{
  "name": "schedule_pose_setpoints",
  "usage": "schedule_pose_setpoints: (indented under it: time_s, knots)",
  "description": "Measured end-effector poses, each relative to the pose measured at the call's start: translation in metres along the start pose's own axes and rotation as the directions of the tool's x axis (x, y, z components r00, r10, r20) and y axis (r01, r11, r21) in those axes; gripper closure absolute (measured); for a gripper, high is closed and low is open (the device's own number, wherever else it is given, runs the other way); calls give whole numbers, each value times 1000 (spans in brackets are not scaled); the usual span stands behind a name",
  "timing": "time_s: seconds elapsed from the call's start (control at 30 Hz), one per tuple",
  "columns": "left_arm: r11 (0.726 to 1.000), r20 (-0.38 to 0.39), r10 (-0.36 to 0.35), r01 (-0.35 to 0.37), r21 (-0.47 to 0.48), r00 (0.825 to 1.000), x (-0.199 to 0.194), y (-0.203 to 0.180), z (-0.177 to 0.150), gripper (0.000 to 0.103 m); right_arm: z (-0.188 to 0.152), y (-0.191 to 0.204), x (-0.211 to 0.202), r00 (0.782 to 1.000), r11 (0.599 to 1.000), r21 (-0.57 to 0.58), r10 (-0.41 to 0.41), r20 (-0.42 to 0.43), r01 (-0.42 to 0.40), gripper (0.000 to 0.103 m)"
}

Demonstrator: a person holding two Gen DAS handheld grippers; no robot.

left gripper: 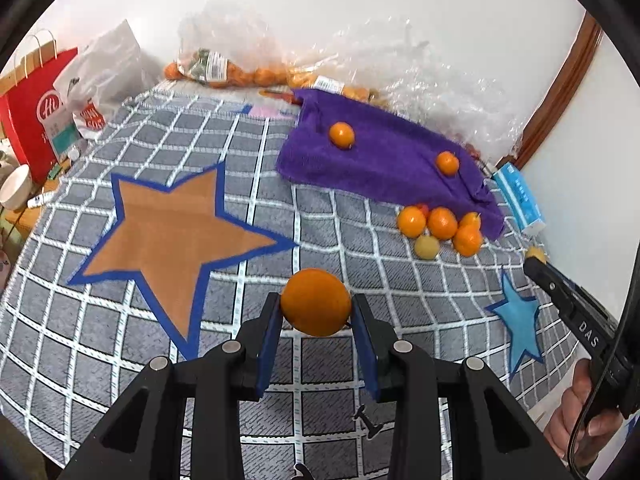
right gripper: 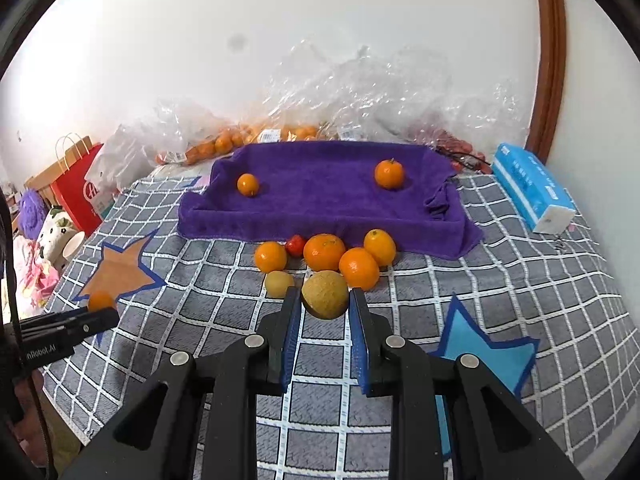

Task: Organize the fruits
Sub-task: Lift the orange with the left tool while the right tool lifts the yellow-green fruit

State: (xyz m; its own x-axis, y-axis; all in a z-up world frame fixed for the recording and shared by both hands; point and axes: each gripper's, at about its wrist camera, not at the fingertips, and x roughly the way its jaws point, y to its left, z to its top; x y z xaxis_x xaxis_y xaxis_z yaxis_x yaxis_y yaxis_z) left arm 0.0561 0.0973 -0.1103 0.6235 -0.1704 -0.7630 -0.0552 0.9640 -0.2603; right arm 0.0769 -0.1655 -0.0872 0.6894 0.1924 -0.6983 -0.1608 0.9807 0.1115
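Observation:
My left gripper (left gripper: 316, 308) is shut on an orange (left gripper: 316, 302), held above the grey checked cloth (left gripper: 200, 360). My right gripper (right gripper: 325, 300) is shut on a yellow-brown round fruit (right gripper: 325, 294), just in front of a cluster of oranges (right gripper: 324, 252). That cluster, with a small red fruit (right gripper: 295, 245) and a yellowish fruit (right gripper: 279, 283), lies against the front edge of a purple towel (right gripper: 320, 196). Two oranges (right gripper: 248, 184) (right gripper: 389, 173) rest on the towel. In the left wrist view the right gripper (left gripper: 536, 258) shows at the right edge with its fruit.
Clear plastic bags with more oranges (right gripper: 224, 142) line the wall behind the towel. A blue tissue pack (right gripper: 532, 192) lies at the right. A red paper bag (left gripper: 36, 112) and a white bowl (left gripper: 16, 188) stand at the left. A person's hand (left gripper: 576, 416) holds the right gripper.

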Motion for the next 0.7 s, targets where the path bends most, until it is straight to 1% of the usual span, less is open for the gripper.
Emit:
schedule_pose_setpoints:
  time_s: [0.17,0.37,0.57,0.7]
  knots:
    - [1000,38,-13,13,16,999,-19,-7,10,70,4,-2,-20,999,1000,14,-3,34,2,79]
    - [999,74,-29,26,39,997,-33,-19,24,70,14,-8,-34,999,999,31,-14,51,12,79]
    - [997,99,-38,31,72,994,-37,-35,50,70,36,-19,-49,995,999,33,-31,96,28,79]
    - [996,106,-42,34,83,994,-33,-46,68,70,50,-30,-51,993,998,46,-50,110,45,79]
